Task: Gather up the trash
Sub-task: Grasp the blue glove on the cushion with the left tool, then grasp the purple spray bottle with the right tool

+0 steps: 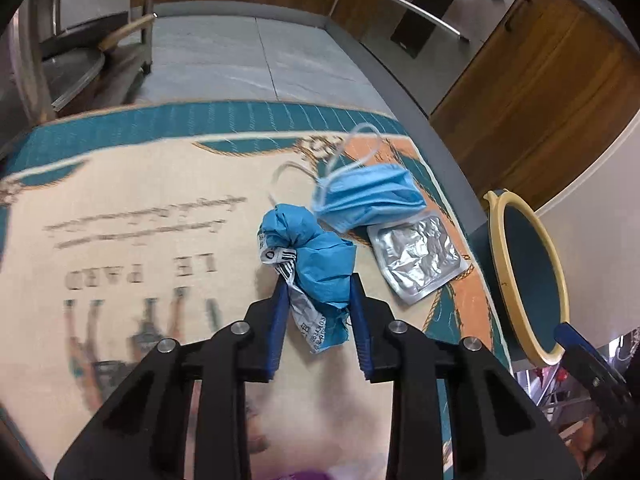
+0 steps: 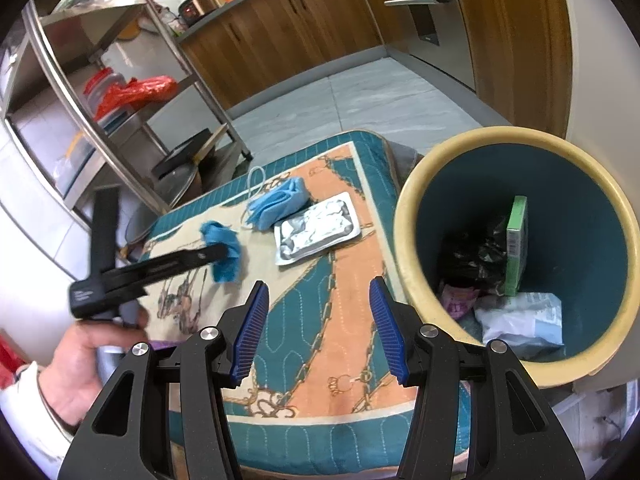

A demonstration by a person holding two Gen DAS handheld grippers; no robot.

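Note:
My left gripper (image 1: 318,292) is shut on a crumpled blue wrapper (image 1: 316,256) with a printed grey strip, its blue pads pressing both sides just above the patterned cloth (image 1: 160,208). A folded blue face mask (image 1: 368,196) and a silver foil blister pack (image 1: 420,256) lie just beyond it, to the right. The right wrist view shows the same wrapper (image 2: 224,256), mask (image 2: 280,200) and foil pack (image 2: 316,226). My right gripper (image 2: 316,328) is open over the cloth with nothing between its pads. The cream-rimmed teal bin (image 2: 404,216) stands right beside it, tilted toward the camera.
The bin holds a green box (image 2: 516,244), a white packet (image 2: 520,320) and dark crumpled plastic. A hand (image 2: 88,352) holds the left gripper's handle. A steel shelf rack (image 2: 120,80) stands at left, wooden cabinets (image 2: 304,16) behind, grey tiled floor (image 2: 360,100) between.

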